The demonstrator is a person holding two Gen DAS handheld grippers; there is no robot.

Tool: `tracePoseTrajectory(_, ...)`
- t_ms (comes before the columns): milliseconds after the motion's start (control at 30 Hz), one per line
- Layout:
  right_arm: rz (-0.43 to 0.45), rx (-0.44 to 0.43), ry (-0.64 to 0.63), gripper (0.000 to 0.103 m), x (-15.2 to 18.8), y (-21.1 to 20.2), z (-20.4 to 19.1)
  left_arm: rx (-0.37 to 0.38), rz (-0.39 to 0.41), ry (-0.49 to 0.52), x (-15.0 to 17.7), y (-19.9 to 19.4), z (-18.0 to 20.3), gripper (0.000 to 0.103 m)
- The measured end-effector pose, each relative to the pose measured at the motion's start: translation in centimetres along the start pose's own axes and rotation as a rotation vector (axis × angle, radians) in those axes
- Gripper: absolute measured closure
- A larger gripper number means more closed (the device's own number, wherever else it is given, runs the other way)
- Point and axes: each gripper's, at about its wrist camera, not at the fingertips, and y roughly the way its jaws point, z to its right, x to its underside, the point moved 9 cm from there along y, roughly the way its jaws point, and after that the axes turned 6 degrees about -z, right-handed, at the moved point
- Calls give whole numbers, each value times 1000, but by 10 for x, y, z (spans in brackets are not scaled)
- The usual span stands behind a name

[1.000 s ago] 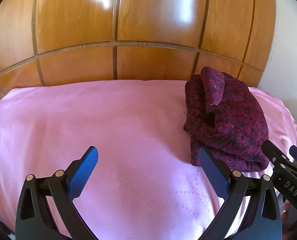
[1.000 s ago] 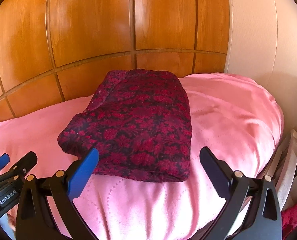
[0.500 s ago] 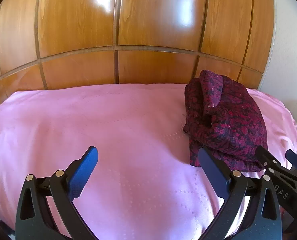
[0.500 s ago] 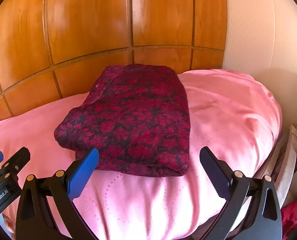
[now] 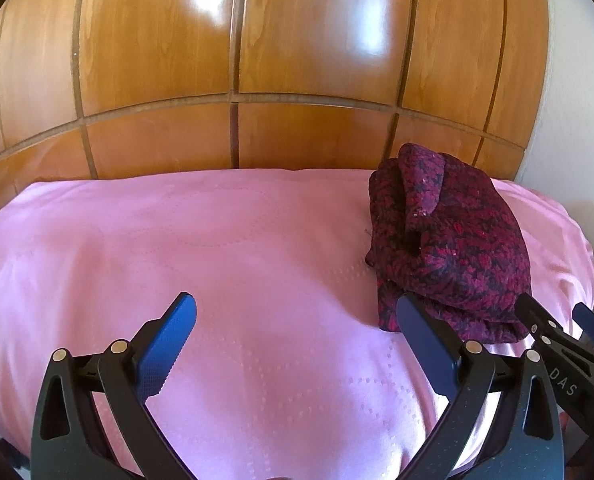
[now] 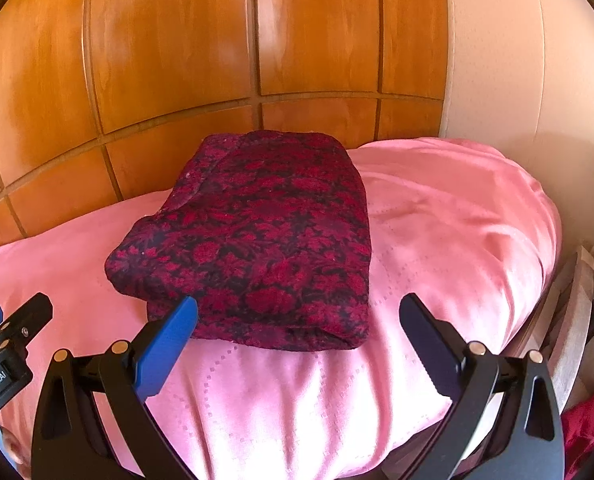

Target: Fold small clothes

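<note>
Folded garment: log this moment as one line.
garment: folded, resting on pink bedspread | left gripper: open, empty | right gripper: open, empty, short of garment

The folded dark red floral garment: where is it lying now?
The folded dark red floral garment lies on the pink bedspread, near the wooden panelled wall, just ahead of the open right gripper.

Home bedroom: bed w/ pink quilted bedspread [image 5: 225,264], glossy wood-panel wardrobe [image 5: 233,60] right behind it at far side, plain pale wall [image 6: 537,80] on right.
</note>
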Motion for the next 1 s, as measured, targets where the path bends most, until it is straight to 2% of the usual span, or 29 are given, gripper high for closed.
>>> tracePoseTrajectory(433, 13, -19, 11, 2, -4, -4, 0, 7, -6, -2, 4, -2, 5, 4)
tracePoseTrajectory(1000, 22, -30, 28, 2, -6, -8, 3, 14, 26, 26, -4, -15, 11, 4)
